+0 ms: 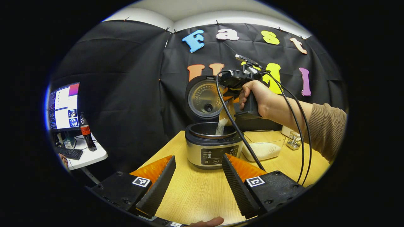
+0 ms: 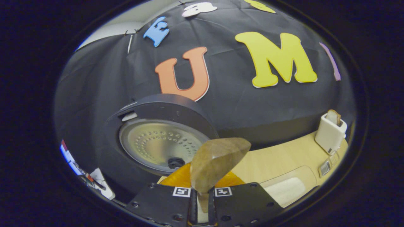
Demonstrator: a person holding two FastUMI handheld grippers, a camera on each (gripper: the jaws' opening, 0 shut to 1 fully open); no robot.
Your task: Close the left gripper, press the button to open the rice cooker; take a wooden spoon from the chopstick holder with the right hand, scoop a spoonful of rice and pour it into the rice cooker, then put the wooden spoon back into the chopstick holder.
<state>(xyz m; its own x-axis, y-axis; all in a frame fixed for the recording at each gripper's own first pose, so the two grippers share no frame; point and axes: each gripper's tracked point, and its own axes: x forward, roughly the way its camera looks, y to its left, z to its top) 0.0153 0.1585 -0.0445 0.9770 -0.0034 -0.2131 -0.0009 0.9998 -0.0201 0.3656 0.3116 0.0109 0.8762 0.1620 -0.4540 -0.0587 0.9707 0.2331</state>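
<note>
We tilt the wooden spoon (image 2: 217,160) over the open rice cooker (image 1: 212,148), and rice falls into the pot. The right gripper (image 2: 202,201) pinches its thin handle; the left gripper (image 1: 197,186) stands spread. The spoon seems light, stiff and smooth, so we judge a firm hold low on the handle is best.

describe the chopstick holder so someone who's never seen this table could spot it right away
Start from the open rice cooker on the wooden table, then move right past the clear container of rice to the table's back edge by the black cloth. The chopstick holder is the small white upright box there, beside a little wire rack, with something brown poking out of its top.
</note>
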